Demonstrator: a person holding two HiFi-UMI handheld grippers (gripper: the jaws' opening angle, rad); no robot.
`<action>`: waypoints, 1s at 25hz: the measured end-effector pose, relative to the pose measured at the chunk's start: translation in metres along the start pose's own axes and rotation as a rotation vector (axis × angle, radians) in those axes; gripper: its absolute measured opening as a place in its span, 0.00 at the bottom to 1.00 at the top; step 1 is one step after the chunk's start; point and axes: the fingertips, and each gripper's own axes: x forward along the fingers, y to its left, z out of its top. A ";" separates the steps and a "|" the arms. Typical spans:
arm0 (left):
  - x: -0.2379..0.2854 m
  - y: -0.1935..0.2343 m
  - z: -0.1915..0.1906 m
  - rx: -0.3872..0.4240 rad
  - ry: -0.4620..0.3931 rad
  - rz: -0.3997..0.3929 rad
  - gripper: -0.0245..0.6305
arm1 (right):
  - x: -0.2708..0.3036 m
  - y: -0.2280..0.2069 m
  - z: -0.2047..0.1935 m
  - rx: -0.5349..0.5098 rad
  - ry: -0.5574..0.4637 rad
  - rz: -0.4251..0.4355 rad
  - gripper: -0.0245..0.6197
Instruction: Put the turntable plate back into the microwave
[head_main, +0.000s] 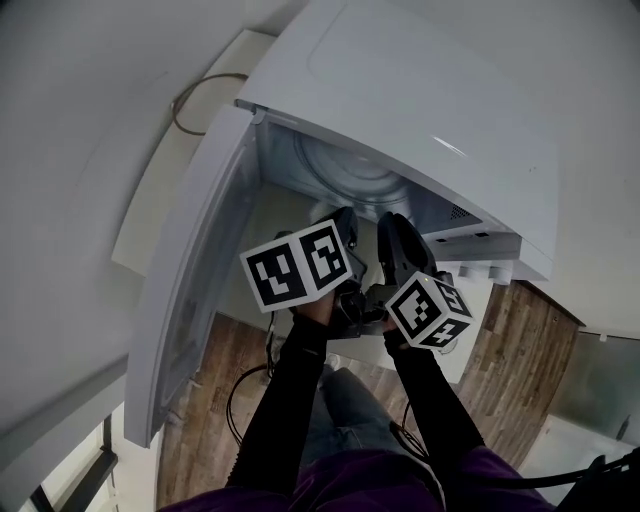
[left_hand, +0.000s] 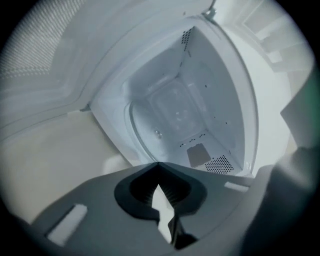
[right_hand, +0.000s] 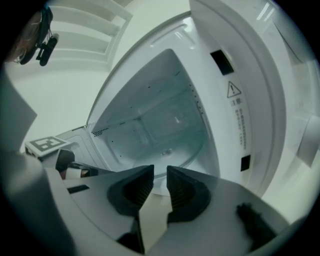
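The white microwave (head_main: 420, 110) stands with its door (head_main: 190, 300) swung out to the left. The clear glass turntable plate (head_main: 350, 175) lies flat on the cavity floor; it also shows in the left gripper view (left_hand: 167, 125) and the right gripper view (right_hand: 180, 145). Both grippers hover side by side just outside the opening, pointing into it. My left gripper (left_hand: 158, 165) is shut, its tips meeting with nothing between them. My right gripper (right_hand: 160, 172) is open with a narrow bare gap, in front of the plate's near rim and apart from it.
The mesh-windowed door (left_hand: 40, 50) stands left of my left gripper. The front frame with a warning label (right_hand: 235, 115) and latch slots rises right of my right gripper. A coiled cable (head_main: 200, 100) lies behind the microwave. Wooden floor (head_main: 520, 330) lies below.
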 end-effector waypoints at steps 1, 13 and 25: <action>-0.007 -0.002 0.001 0.034 -0.044 -0.011 0.05 | -0.002 0.004 0.000 -0.008 0.004 0.009 0.17; -0.108 -0.060 0.016 0.647 -0.373 0.060 0.05 | -0.071 0.060 0.030 -0.234 -0.021 0.117 0.12; -0.150 -0.134 -0.001 0.855 -0.460 0.039 0.05 | -0.142 0.076 0.078 -0.320 -0.144 0.124 0.05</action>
